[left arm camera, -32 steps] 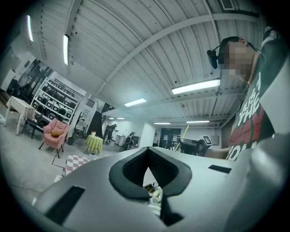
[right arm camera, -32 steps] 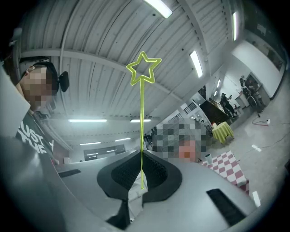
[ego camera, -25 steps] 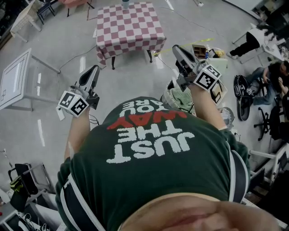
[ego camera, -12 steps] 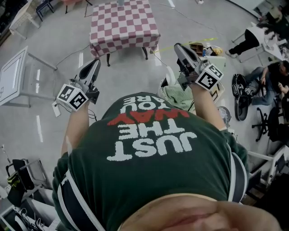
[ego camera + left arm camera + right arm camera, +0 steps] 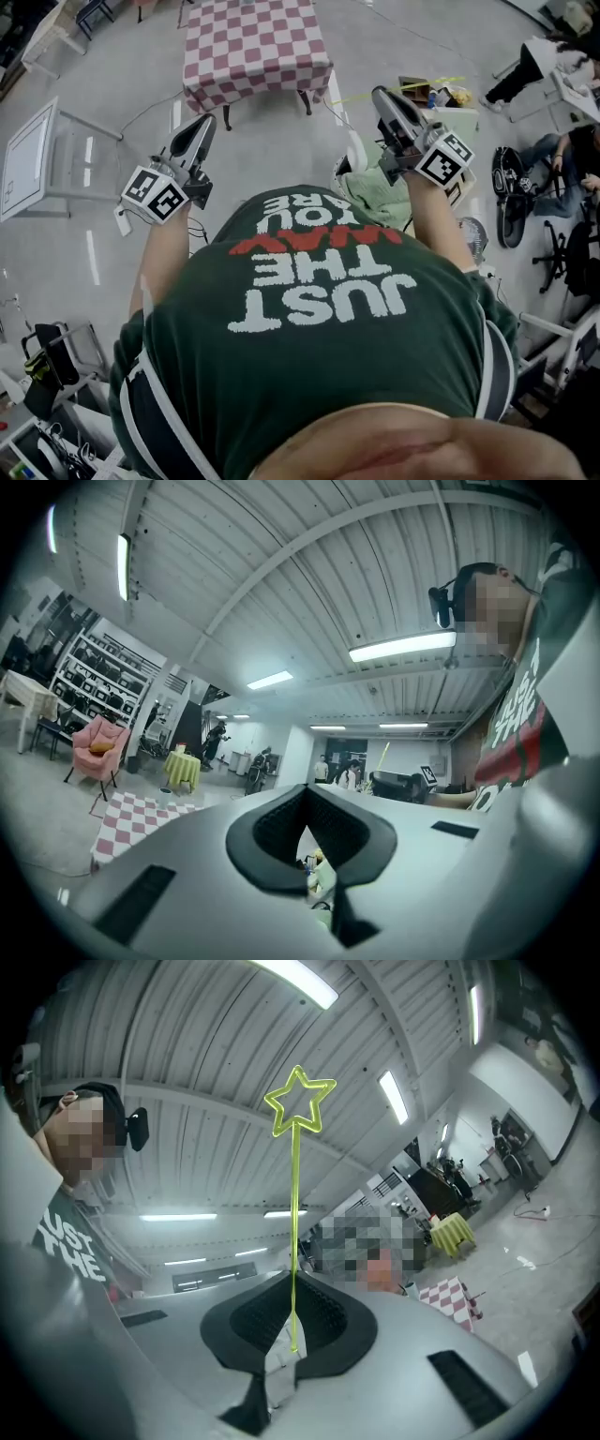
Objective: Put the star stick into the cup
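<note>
"What's the right claw (image 5: 292, 1330) got?"

"It's clenched on the stick (image 5: 294, 1213), low down at its foot. The rest rises straight out of the pads to the star (image 5: 298, 1102) near the top of the frame, against the ribbed ceiling (image 5: 187, 1044)."

"And the left claw (image 5: 314, 869)?"

"Closed as well, pads meeting at the tips, nothing in it."

"Where's the cup?"

"I'd guess it's the small pale thing (image 5: 167, 795) on the checked table (image 5: 253, 42), at the left of the left claw's view. It's too small to swear to. From the head view the table sits at the top, left of centre, well apart from both claws."

"What might go wrong?"

"The stick's thin and pinched at one end only, so I'd expect it to swing or slide in the pads if jolted. The free end is the star end, so it either goes in star first or needs regripping, and a regrip could drop it. A light cup could also tip if the stick knocks its rim."

"And the room?"

"Grey shiny floor (image 5: 272, 150), a white frame table (image 5: 37, 159) at the left edge and a green cloth (image 5: 375, 197) just under the right claw. People are seated at the right edge (image 5: 562, 159). There's a pink armchair (image 5: 98, 742) and strip lights overhead."
</note>
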### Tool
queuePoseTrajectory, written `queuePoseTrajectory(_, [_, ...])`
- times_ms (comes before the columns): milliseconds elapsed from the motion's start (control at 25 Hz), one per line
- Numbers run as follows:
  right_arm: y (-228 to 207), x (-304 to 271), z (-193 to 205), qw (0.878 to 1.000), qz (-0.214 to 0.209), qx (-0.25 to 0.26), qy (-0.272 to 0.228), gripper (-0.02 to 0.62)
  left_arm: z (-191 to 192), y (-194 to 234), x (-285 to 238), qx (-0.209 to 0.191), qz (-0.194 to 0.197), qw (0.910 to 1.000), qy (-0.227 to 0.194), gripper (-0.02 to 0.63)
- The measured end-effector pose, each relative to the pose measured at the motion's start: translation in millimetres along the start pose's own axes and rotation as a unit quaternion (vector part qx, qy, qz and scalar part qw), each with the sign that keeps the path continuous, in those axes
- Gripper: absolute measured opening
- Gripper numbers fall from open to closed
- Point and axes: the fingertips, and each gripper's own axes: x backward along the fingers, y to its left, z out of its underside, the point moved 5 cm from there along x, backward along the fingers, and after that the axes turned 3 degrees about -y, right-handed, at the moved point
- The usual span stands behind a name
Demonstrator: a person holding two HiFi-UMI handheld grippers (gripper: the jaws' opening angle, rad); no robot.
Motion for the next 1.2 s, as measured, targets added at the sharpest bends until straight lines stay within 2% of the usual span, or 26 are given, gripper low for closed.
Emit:
queuePoseTrajectory(160, [-14, -28, 7, 1.000, 0.003, 0.002, 0.010, 0.041, 7, 36, -7, 0.026, -0.013, 0.9996, -0.001, 0.009])
queuePoseTrajectory(280, [-29, -59, 16, 1.000, 0.009, 0.006, 0.017, 0.041, 17, 77, -16, 0.033, 0.000, 0.9994, -0.003, 0.009])
queuePoseTrajectory(400, [-54, -107, 27, 0.999, 0.021, 0.012, 0.021, 0.041, 20, 136, -34, 0.044, 0.013, 0.9989, -0.005, 0.009])
queuePoseTrajectory(560, [-92, -196, 37, 0.999, 0.037, 0.014, 0.014, 0.041, 13, 239, -69, 0.060, 0.034, 0.9976, -0.004, 0.009])
queuePoseTrajectory(680, [-115, -268, 37, 0.999, 0.044, 0.014, 0.013, 0.041, -7, 310, -98, 0.057, 0.059, 0.9967, 0.006, 0.009])
queuePoseTrajectory(840, [-145, -352, 32, 0.998, 0.055, 0.016, 0.007, 0.041, -36, 396, -126, 0.051, 0.069, 0.9962, 0.013, 0.009])
queuePoseTrajectory(1000, [-170, -411, 33, 0.998, 0.059, 0.020, 0.013, 0.041, -46, 459, -148, 0.060, 0.079, 0.9950, 0.012, 0.009])
queuePoseTrajectory(1200, [-206, -453, 34, 0.997, 0.076, 0.017, 0.013, 0.041, -45, 511, -170, 0.069, 0.090, 0.9934, 0.018, 0.009])
